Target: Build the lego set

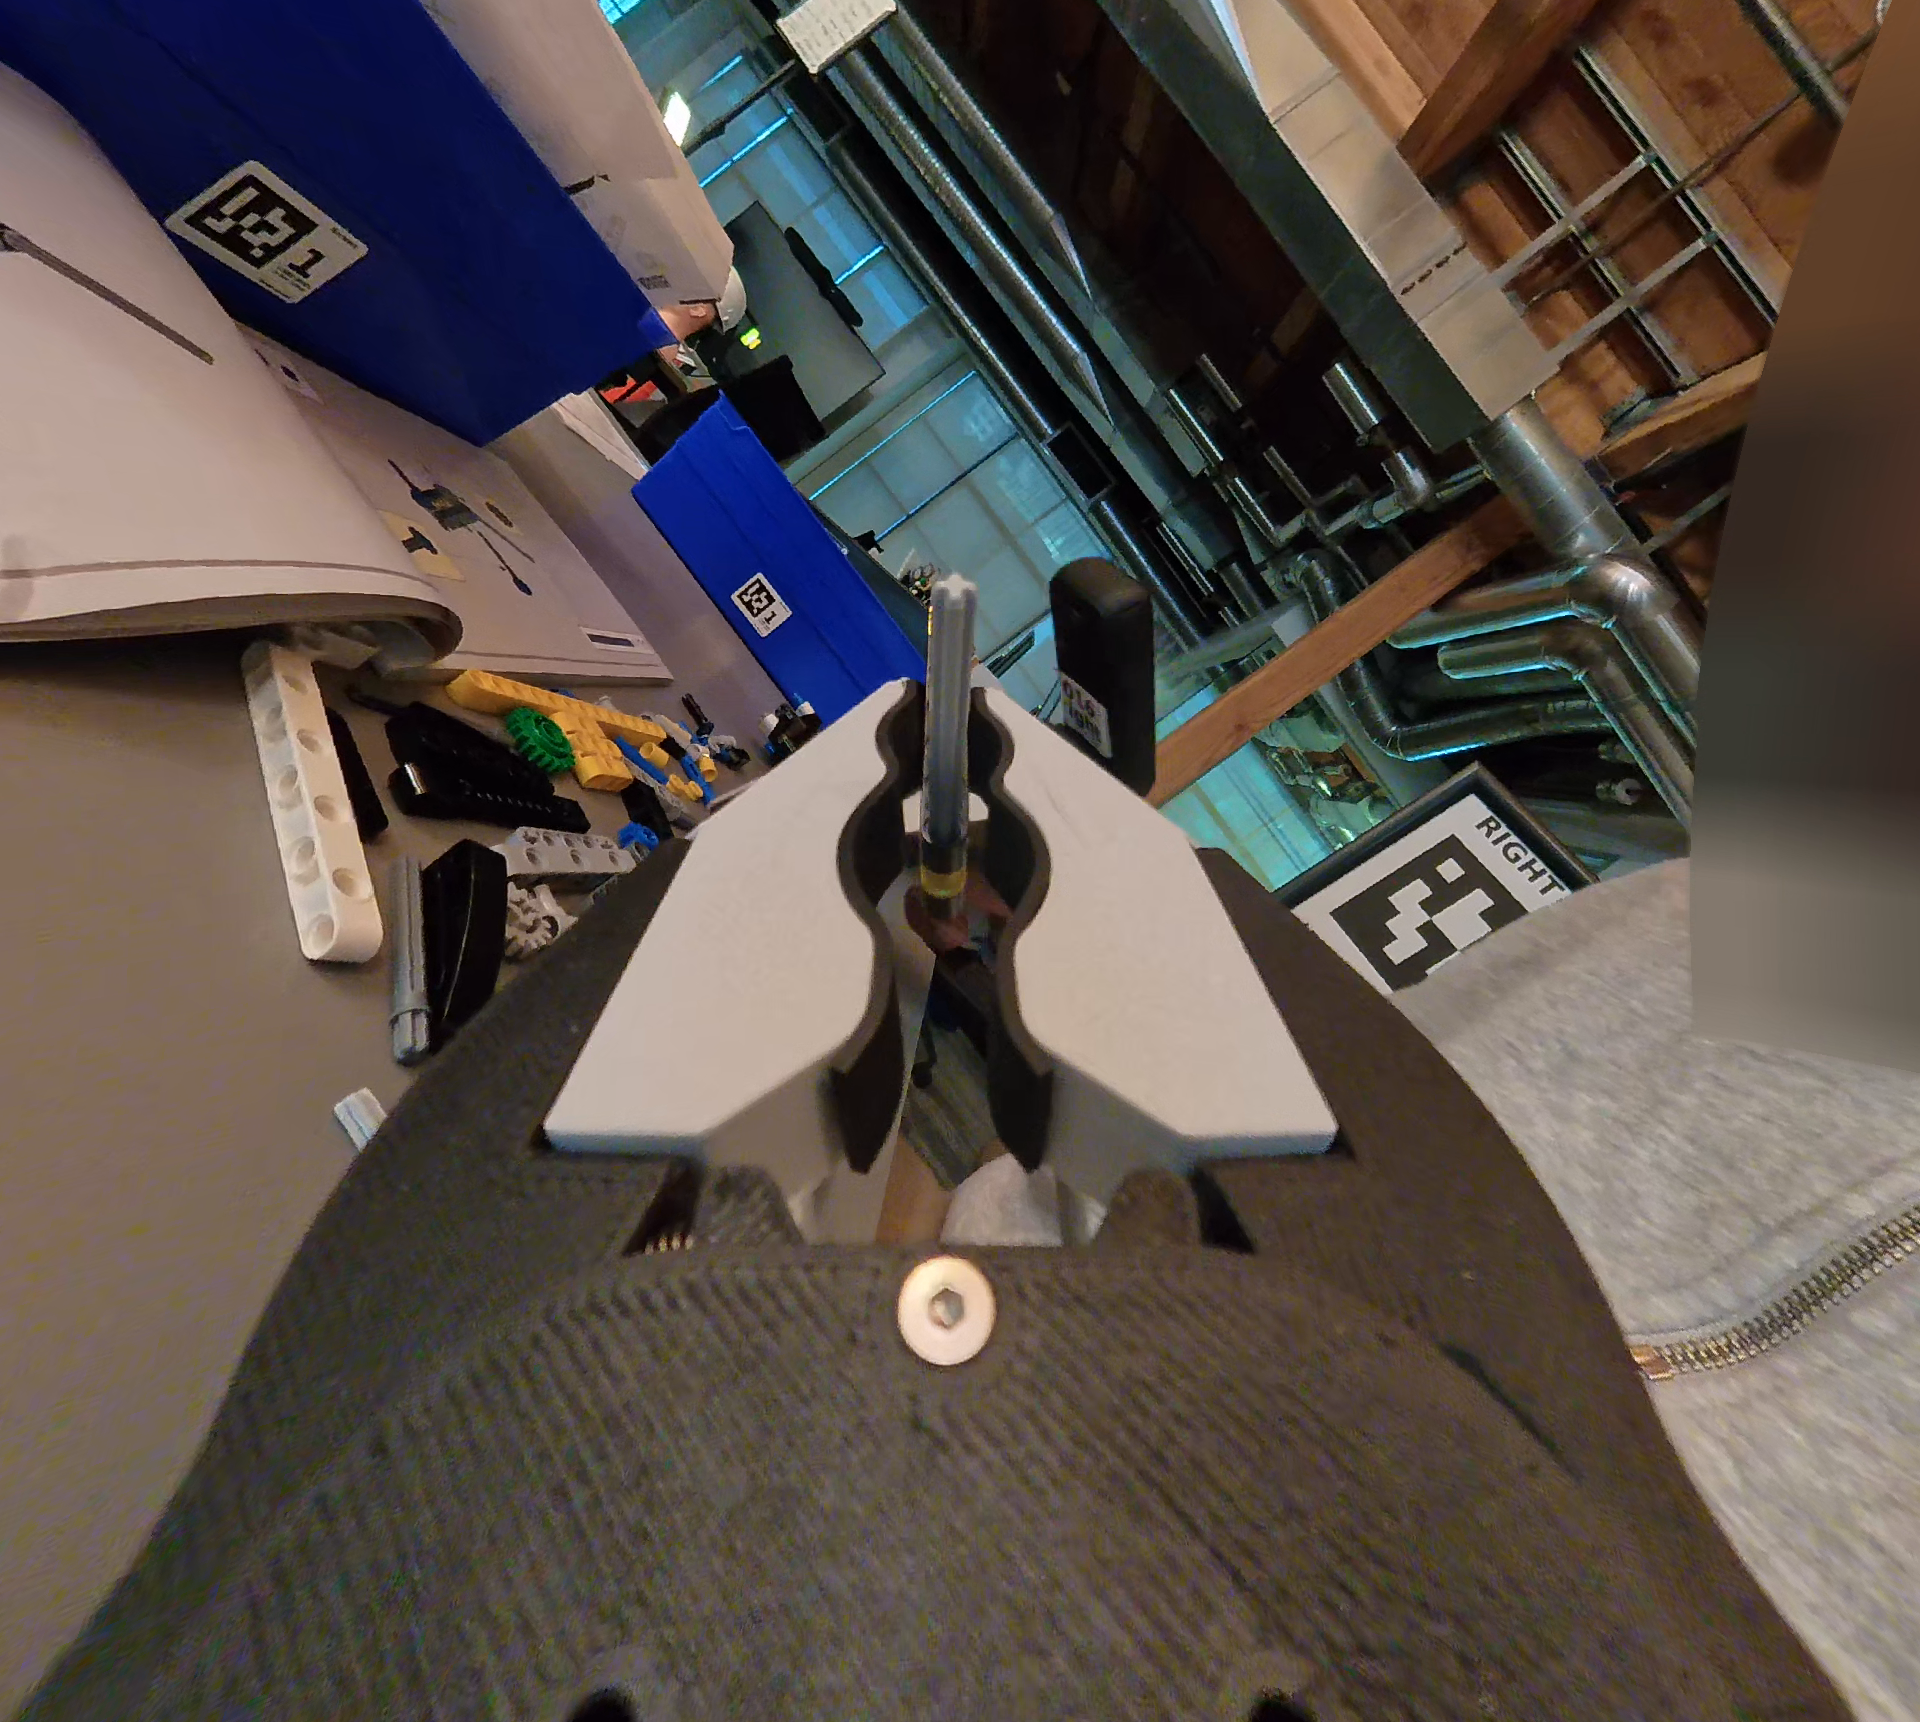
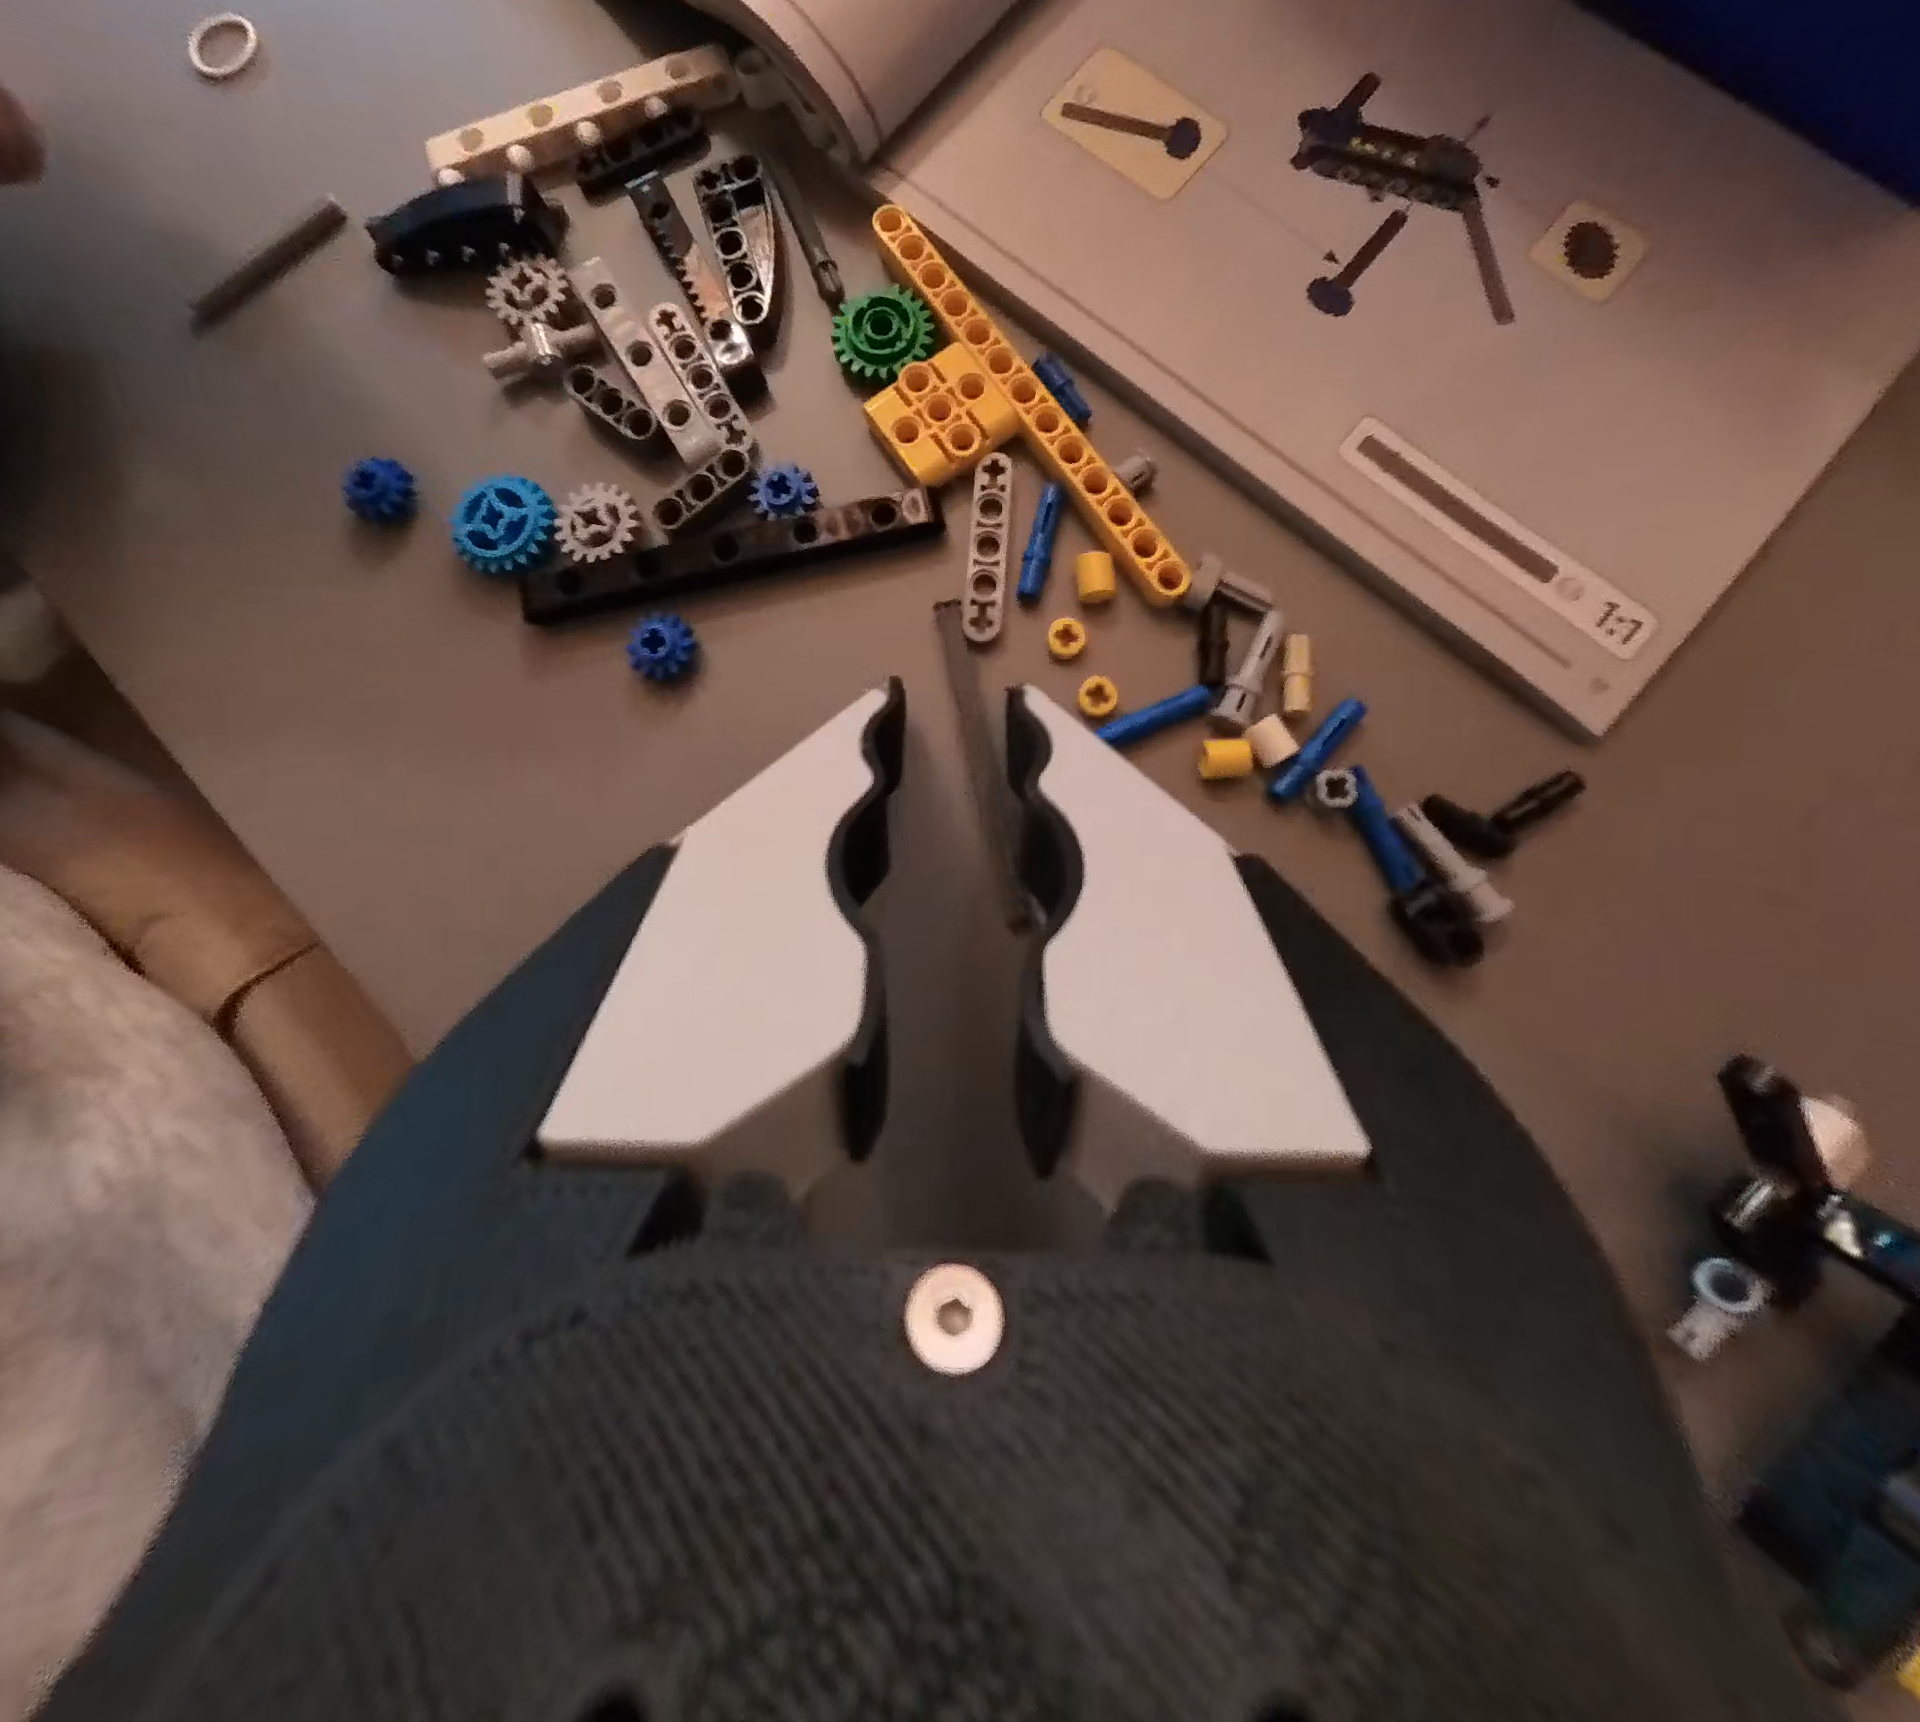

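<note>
Left gripper (image 1: 948,706) raised off the table and tilted toward the ceiling, jaws pinched on a thin grey axle (image 1: 948,685) with a yellow bush (image 1: 940,880) near its lower end; below that a brownish part, too shadowed between the scalloped black pads to identify. Right gripper (image 2: 954,706) spread apart above the grey table (image 2: 364,789), clamping nothing, a dark axle (image 2: 982,768) lying flat on the surface in the gap between its pale, faceted fingers (image 2: 748,924).

Loose lego pieces in a heap toward the far edge: long yellow holed beam (image 2: 1029,399), toothed green gear (image 2: 881,334), black beam (image 2: 727,555), light blue gear (image 2: 501,524), small blue pins (image 2: 1153,714) scattered nearer the open instruction booklet (image 2: 1403,301) (its curled left pages hiding one end of a white beam (image 2: 582,114)). Partly built assembly (image 2: 1787,1194) cut off at the right edge, blurred. Metal ring (image 2: 221,45) alone near the far left corner.
</note>
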`<control>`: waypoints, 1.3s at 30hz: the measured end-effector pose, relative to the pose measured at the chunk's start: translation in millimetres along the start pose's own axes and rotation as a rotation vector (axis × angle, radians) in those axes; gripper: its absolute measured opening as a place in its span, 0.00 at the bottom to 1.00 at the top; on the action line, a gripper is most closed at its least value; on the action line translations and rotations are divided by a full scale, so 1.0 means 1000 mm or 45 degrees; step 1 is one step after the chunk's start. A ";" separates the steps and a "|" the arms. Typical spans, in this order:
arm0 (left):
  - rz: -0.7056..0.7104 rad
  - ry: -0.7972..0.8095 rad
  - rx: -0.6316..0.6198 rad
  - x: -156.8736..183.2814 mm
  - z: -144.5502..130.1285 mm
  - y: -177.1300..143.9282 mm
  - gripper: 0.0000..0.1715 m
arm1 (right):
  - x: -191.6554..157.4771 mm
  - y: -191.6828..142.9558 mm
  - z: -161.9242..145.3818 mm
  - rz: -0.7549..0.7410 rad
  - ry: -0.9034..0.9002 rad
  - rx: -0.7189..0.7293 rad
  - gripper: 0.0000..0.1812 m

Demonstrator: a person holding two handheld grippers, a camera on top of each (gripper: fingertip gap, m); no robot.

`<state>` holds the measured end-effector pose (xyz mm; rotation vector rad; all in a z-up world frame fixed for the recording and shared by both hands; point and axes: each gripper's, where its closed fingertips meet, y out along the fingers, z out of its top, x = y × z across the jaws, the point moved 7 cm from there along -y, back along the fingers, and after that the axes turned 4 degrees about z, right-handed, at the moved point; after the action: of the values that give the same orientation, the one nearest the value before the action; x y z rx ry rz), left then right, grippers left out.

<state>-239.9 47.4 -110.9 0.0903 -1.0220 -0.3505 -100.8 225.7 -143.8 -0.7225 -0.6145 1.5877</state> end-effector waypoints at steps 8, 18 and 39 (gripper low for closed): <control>0.001 -0.006 -0.002 0.000 0.000 0.000 0.03 | -0.002 0.002 -0.002 0.028 0.011 -0.022 0.05; -0.007 -0.018 0.003 -0.001 0.000 0.000 0.03 | -0.015 0.004 -0.003 0.092 -0.024 -0.024 0.02; -0.008 -0.023 0.006 -0.001 0.001 0.000 0.03 | -0.019 -0.013 -0.006 0.126 -0.020 0.031 0.07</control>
<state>-241.2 47.5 -111.5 0.0945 -1.0405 -0.3556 -86.0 208.8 -136.0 -0.7324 -0.5776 1.6911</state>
